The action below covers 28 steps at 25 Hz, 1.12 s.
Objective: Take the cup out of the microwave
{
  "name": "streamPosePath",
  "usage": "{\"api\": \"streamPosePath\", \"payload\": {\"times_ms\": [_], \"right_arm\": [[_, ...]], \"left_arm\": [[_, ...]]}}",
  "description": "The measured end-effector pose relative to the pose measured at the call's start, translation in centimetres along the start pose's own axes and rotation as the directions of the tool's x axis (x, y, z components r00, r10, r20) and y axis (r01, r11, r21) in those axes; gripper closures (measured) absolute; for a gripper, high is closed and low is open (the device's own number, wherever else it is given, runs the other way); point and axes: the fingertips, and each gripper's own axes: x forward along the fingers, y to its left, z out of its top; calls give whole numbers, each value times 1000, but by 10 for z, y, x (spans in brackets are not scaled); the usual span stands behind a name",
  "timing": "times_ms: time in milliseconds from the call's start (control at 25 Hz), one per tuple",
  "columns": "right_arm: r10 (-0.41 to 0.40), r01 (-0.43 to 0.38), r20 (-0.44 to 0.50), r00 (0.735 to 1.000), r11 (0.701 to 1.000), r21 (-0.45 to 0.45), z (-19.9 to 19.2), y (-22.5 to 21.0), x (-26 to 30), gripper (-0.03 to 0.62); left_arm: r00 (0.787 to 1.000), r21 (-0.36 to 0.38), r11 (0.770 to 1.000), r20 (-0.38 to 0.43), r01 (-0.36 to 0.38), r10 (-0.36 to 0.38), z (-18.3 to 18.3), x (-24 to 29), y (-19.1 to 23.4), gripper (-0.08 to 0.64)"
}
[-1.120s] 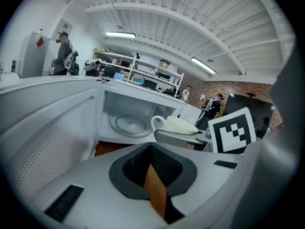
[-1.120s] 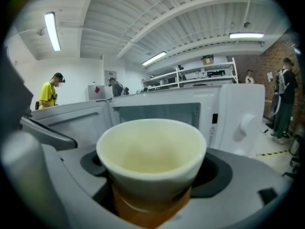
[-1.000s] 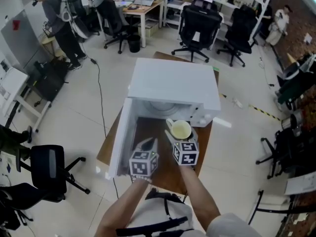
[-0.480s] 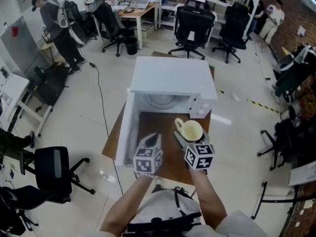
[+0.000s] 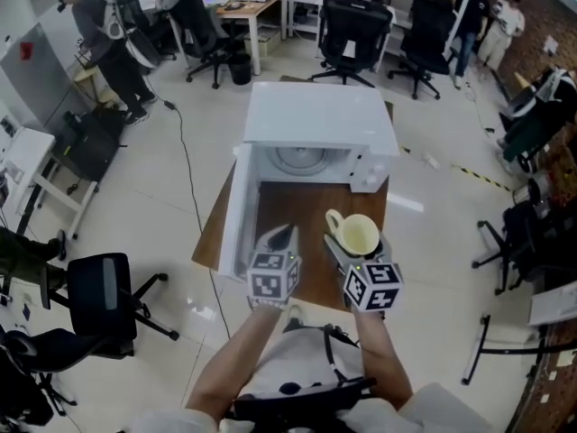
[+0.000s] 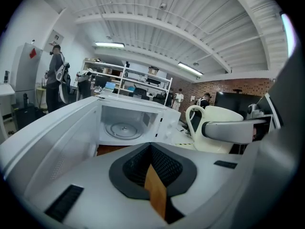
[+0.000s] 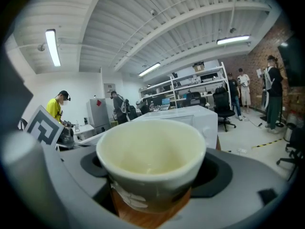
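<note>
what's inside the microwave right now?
With the door open, only the glass turntable shows inside the microwave. The cup is outside, clamped in the right gripper. The cavity corner behind the control panel is covered and cannot be checked.

Pale yellow cup [image 5: 357,234], white microwave [image 5: 320,126], brown table [image 5: 306,233].

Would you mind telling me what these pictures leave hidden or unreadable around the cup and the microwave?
Whether the cup rests on the table or hangs above it: head view, the cup and the right gripper cover the spot beneath.
The print on the cup's side: right gripper view, that gripper's body cuts it off.
Markings on the control panel of the microwave: head view, too small.
</note>
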Motion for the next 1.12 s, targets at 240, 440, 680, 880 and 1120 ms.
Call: {"api": "streamPosePath", "payload": {"times_ms": [240,440,680,880,1120], "right_arm": [[-20,20,14,1000,1000,14,6,-2,-9,117],[-14,13,30,999,1000,24,6,1,-13,117],[8,-9,42,999,1000,30,9,9,-11,117],[13,-13,40,999,1000,17,10,10,-10,117],[21,-21,37,999,1000,6,9,11,-6,117]], "left_arm": [[1000,25,1000,10,16,-16,6,-5,-6,566],[1000,18,1000,2,25,-25,1,-8,-10,566],[1000,7,1000,-5,30,-30,-3,-10,-8,566],[1000,3,1000,6,26,-26,1,-9,-8,566],[1000,10,1000,4,17,-17,-1,-9,-7,566]]}}
